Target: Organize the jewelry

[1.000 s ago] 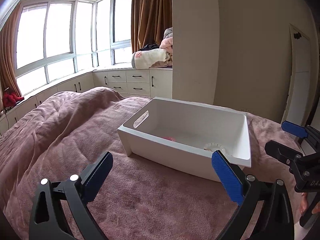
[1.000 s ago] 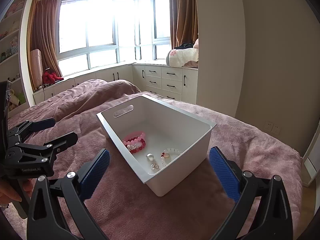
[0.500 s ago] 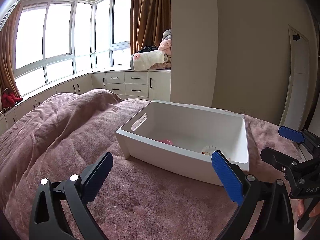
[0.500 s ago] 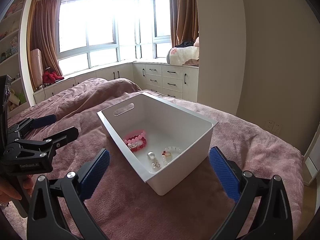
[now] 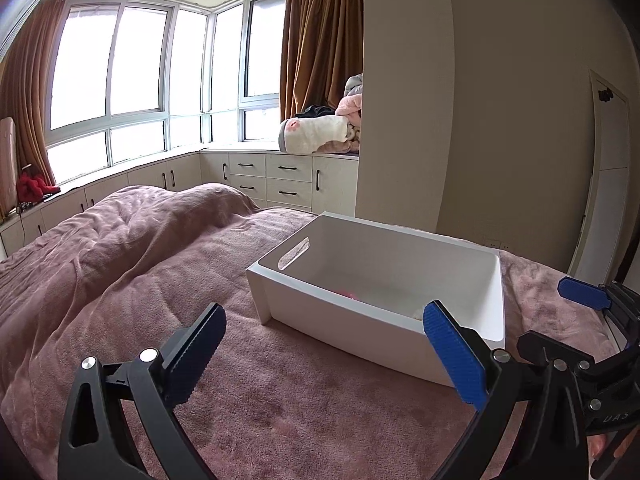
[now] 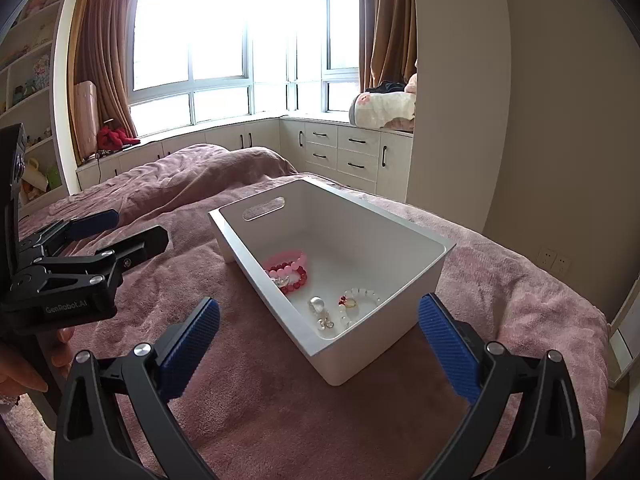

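The bin [image 6: 362, 322] is seen lying on the bed [image 6: 260, 400], long axis running toward the windows, bracelets [image 6: 286, 270] inside. Both grippers [image 5: 324, 352] [image 6: 318, 338] are held spread, empty.

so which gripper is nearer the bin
Right gripper, narrowly: the bin's corner sits just ahead between its fingers. Left gripper stands off the bin's long side, blanket between.

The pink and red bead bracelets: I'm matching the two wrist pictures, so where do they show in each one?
Left wrist view: only a pink sliver of the pink and red bead bracelets peeks over the white bin's near wall, centre frame.
Right wrist view: bracelets in full view on the bin floor, near its left wall, centre frame.
Shared landmark: the bin's handle slot.
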Available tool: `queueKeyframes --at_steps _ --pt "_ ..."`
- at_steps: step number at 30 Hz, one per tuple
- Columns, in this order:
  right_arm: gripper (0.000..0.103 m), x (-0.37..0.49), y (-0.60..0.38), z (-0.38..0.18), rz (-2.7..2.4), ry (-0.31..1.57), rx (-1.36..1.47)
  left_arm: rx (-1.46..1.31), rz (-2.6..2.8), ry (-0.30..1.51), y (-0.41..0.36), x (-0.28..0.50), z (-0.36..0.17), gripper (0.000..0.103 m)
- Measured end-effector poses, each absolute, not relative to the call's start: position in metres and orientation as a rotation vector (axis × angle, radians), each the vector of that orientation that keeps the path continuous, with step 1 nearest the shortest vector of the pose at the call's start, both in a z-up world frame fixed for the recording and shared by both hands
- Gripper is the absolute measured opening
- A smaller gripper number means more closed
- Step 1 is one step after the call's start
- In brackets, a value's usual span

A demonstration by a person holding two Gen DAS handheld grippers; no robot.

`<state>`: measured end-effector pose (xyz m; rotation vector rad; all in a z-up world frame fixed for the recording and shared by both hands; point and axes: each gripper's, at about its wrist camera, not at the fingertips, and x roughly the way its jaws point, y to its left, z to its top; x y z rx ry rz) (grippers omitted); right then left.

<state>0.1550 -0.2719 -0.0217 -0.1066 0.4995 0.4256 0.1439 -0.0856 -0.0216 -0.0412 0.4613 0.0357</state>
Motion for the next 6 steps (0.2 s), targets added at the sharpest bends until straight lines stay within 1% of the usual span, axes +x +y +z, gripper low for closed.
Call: queueKeyframes --at_steps 6 --pt "0.098 0.1550 -0.2752 -0.0208 0.420 0.501 -0.096 -0.030 0.031 0.452 -0.0876 0.1419 -0.0205 0.100"
